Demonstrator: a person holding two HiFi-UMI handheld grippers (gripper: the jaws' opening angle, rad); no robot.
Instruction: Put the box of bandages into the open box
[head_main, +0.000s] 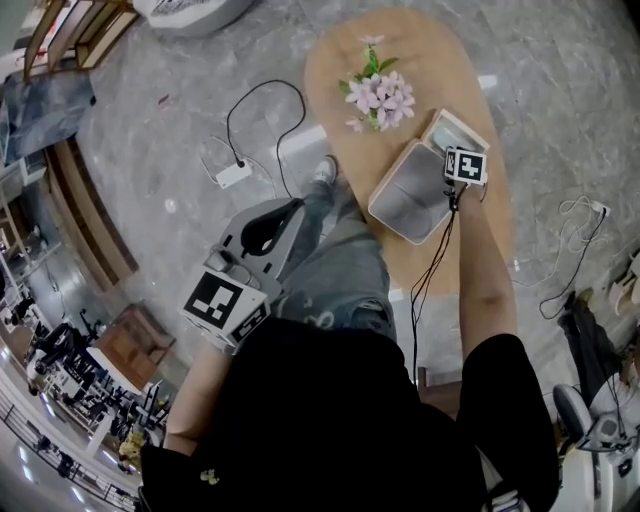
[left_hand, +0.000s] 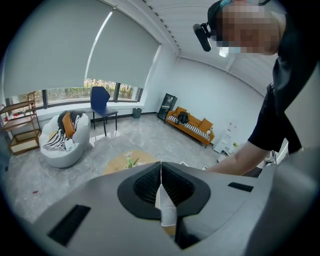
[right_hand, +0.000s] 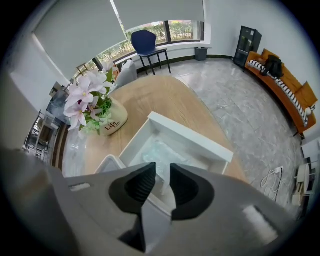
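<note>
Left gripper (left_hand: 160, 181), lower left of the head view, is held off the table by the person's hip. Its jaws are pressed together with nothing pinched, well apart from the work.

Right gripper (right_hand: 159, 182), centre right of the head view, hangs right over the open box (right_hand: 192, 137). Its jaws are slightly spread and grip nothing.

A pale crinkled thing (right_hand: 161, 152) lies inside the open box, just ahead of and below the right jaws. I cannot tell whether it is the box of bandages, and no separate one shows on the table (right_hand: 150, 95); its long axis is unreadable.

My judgement is that any next move belongs to the right gripper, which is far nearer. The flowers (right_hand: 87, 100) stand beyond, upper left of the right gripper view, clear of the box.
</note>
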